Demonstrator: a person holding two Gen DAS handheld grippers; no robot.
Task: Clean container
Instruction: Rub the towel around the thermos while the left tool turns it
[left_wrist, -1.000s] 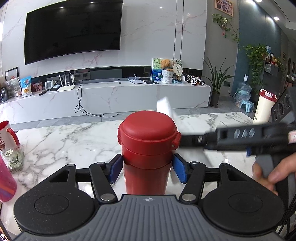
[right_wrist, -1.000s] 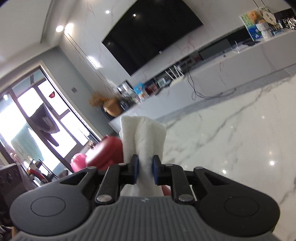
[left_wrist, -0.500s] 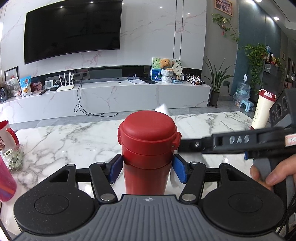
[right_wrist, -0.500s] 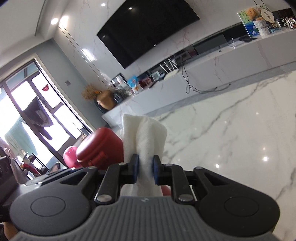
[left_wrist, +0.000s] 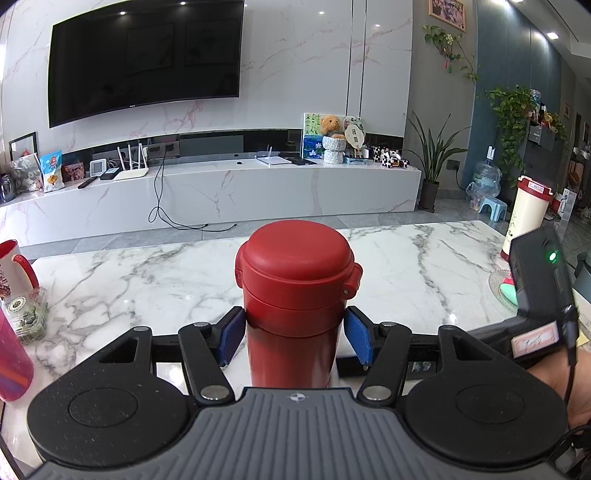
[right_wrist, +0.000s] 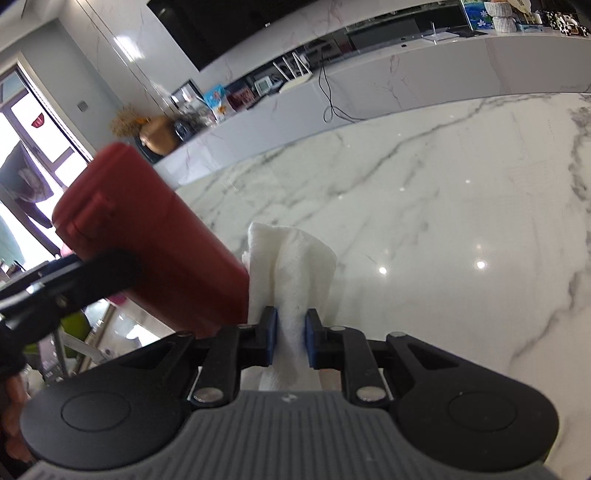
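A red lidded flask (left_wrist: 293, 295) stands upright on the marble table (left_wrist: 147, 284). My left gripper (left_wrist: 293, 338) is shut on it, its blue pads pressing both sides just under the lid. In the right wrist view the same flask (right_wrist: 155, 236) leans across the left, and a folded white paper towel (right_wrist: 291, 269) touches its lower side. My right gripper (right_wrist: 290, 334) is shut on that towel. From the left wrist view, the right gripper's body sits low at the right behind the flask, and its fingertips are hidden.
A cream tumbler with a red lid (left_wrist: 526, 218) and a glass dish (left_wrist: 502, 288) stand at the table's right edge. A red-handled mug (left_wrist: 14, 269), a small clear jar (left_wrist: 26, 314) and a pink cup (left_wrist: 13, 362) crowd the left edge.
My right gripper has dropped and tipped downward, bringing the towel from beside the flask's lid down to its lower body. The left gripper and flask have not moved.
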